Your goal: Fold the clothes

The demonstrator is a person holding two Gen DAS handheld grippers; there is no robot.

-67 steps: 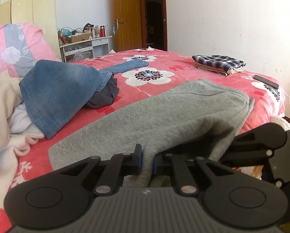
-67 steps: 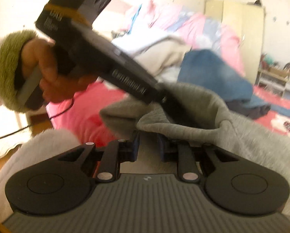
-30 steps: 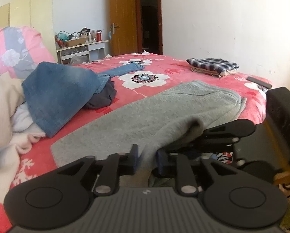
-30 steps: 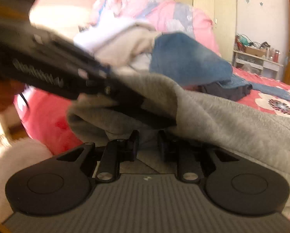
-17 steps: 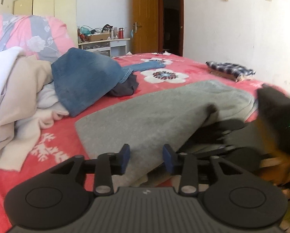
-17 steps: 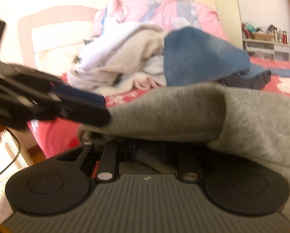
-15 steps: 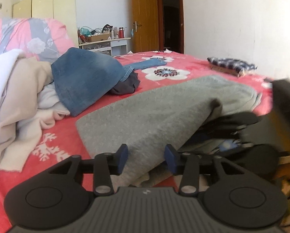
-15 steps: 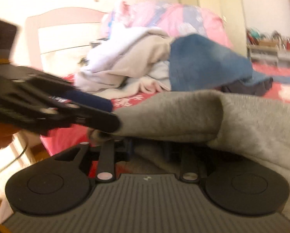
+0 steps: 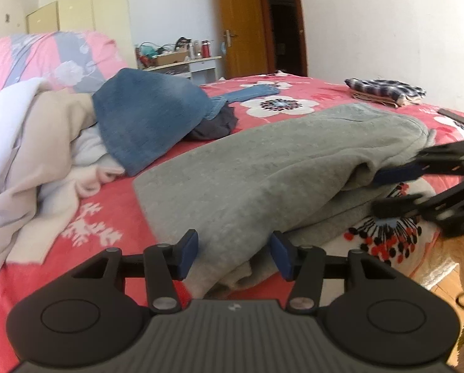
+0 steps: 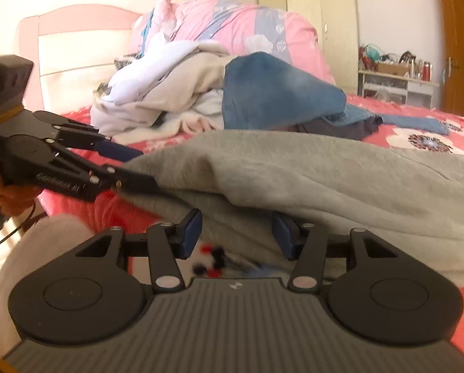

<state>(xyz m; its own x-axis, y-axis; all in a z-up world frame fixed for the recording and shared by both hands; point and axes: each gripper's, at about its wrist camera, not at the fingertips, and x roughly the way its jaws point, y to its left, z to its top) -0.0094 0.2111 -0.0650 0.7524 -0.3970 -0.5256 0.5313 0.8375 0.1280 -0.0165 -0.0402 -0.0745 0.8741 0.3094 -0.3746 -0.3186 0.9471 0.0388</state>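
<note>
Grey fleece, a thick sweat garment (image 9: 278, 168), lies doubled over along the near edge of the red flowered bedspread (image 9: 107, 217), filling the centre of the left wrist view and running from lower centre toward the right middle of the frame; that is its long axis, parallel with the bed's edge. Its folded lip sits directly ahead of both tools. The left gripper (image 9: 234, 253) stands with jaws apart, the fold's near corner lying between the blue pads without being pinched. The right gripper (image 10: 236, 233) is likewise spread wide, its pads on either side of the hanging hem at the bottom centre of its own frame (the cloth drapes over the tips rather than being clamped). In the left wrist view the right tool shows at right middle, fingers parted at the garment's far end; so each hand is nearest its own end of the fold.

With both ends released, this fits either a fold just laid down or one about to be gripped again; the pictures do not settle it.

Faded blue denim jeans (image 9: 144, 124) top a heap of pale clothes at left. A folded dark plaid shirt (image 9: 384, 91) rests upper right.

Writing: pale lettering on the left tool's body (image 10: 57, 185), too blurred to read.
</note>
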